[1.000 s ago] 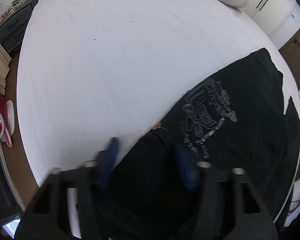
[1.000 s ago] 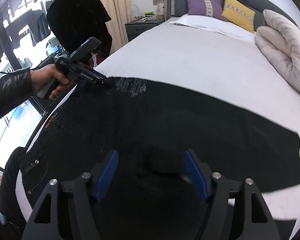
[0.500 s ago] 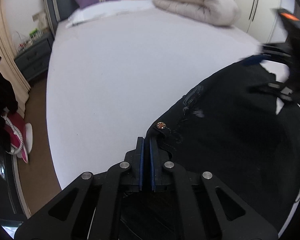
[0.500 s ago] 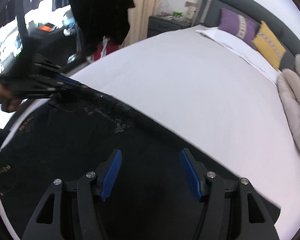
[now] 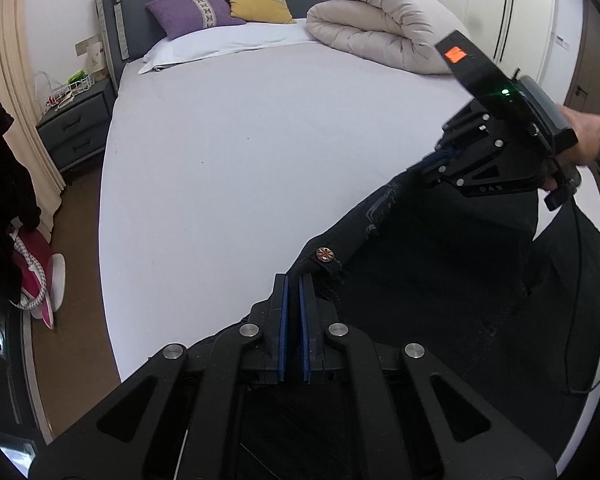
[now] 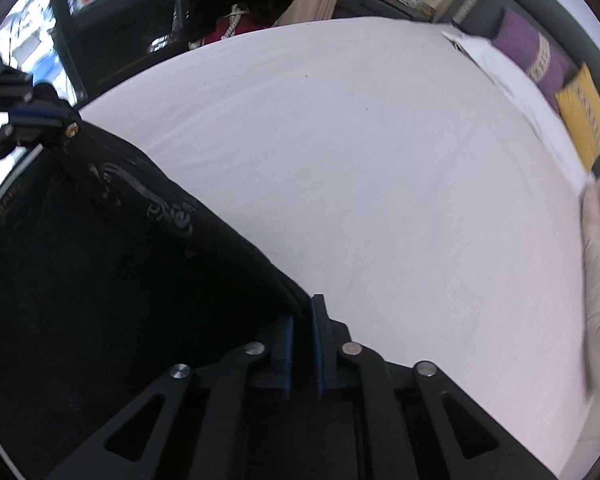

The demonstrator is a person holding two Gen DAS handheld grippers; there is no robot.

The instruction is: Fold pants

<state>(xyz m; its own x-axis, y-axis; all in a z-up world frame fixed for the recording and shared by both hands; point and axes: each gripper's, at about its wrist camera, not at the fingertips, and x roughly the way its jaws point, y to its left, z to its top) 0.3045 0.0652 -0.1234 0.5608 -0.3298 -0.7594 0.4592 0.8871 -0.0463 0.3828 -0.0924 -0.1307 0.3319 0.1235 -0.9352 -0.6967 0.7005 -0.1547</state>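
Left gripper [image 5: 293, 292]: jaws together, clamped on the waistband of the black pants [image 5: 452, 292], with the metal button [image 5: 324, 254] just ahead of its tips. Right gripper [image 6: 302, 320]: jaws have just been closing and now pinch the far edge of the pants fabric, which runs between the blue pads [image 6: 320, 336]. The pants stretch between the two grippers, their edge raised off the white bed [image 5: 240, 152]; the printed design [image 6: 168, 212] sits ahead and left of the right gripper. A rolled duvet [image 5: 376, 28] and two cushions lie well beyond the left gripper.
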